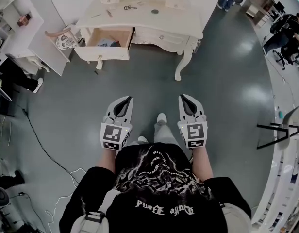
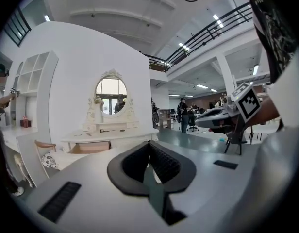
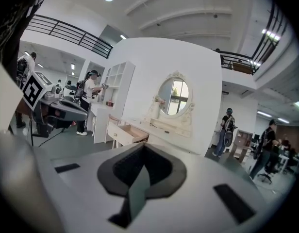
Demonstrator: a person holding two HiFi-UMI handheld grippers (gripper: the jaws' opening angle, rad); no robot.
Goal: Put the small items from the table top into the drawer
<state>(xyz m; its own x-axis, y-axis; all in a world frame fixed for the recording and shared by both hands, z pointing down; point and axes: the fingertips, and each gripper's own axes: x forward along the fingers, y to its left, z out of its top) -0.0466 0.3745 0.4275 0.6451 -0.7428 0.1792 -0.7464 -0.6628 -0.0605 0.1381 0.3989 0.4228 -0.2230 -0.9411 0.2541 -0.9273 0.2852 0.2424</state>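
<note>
A white dressing table (image 1: 140,18) stands some way ahead across the floor, with its left drawer (image 1: 108,39) pulled open. Several small items lie on its top, among them a dark tool (image 1: 130,7) and a round dark piece (image 1: 155,11). My left gripper (image 1: 127,99) and right gripper (image 1: 184,97) are held side by side in front of my body, far short of the table. Both are shut with nothing in them. In the left gripper view the table (image 2: 110,132) shows beyond the shut left gripper (image 2: 149,142). The right gripper view shows the open drawer (image 3: 131,133) past the right gripper (image 3: 142,146).
A chair with a patterned cushion (image 1: 65,39) stands left of the drawer, beside a white shelf unit (image 1: 19,19). A small dark thing (image 1: 97,72) lies on the floor under the drawer. A cable (image 1: 42,144) runs on the left. A black stand (image 1: 276,130) is at right. People stand around.
</note>
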